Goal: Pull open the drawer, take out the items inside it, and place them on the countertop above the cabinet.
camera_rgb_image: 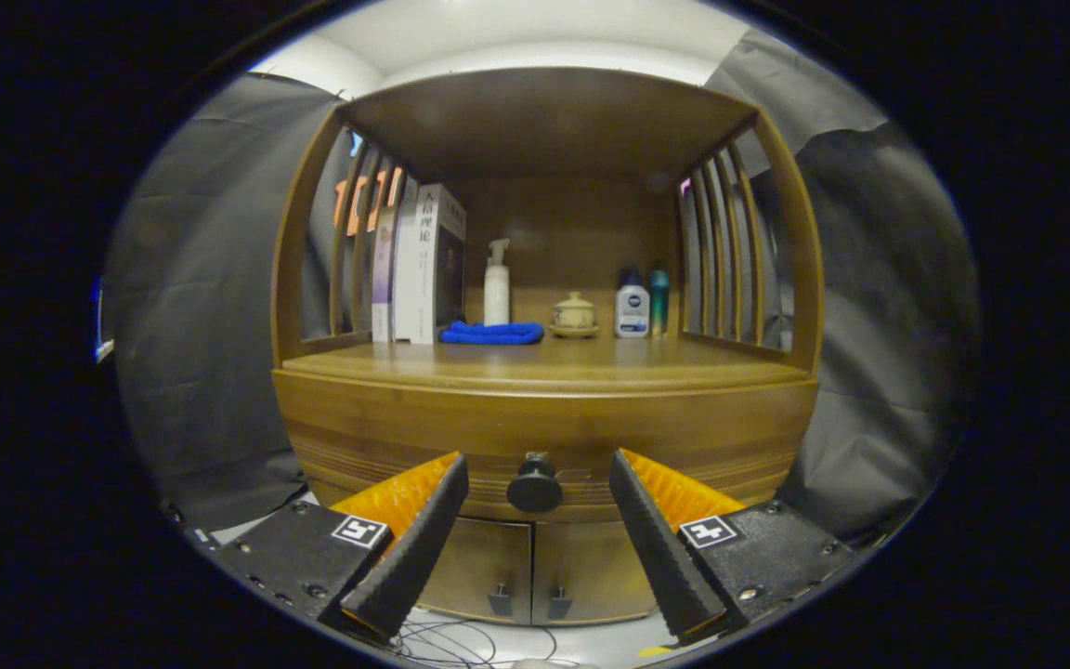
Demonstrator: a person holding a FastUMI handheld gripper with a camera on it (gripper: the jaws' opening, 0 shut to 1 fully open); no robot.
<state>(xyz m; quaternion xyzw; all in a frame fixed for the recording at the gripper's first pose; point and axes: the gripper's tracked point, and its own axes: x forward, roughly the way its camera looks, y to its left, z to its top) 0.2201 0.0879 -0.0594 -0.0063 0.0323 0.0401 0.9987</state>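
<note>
A wooden cabinet stands ahead, its drawer front (405,432) shut below the countertop (544,364). A dark round knob (534,486) sits at the middle of the drawer front. My gripper (539,469) is open, its two fingers spread to either side of the knob, which lies between the fingertips without either one touching it. The drawer's contents are hidden.
On the countertop stand several books (419,265) at the left, a blue cloth (492,333), a white pump bottle (496,285), a small lidded pot (574,314) and two bottles (632,303) at the right. Two small doors (530,569) lie below the drawer. Cables (461,641) trail on the floor.
</note>
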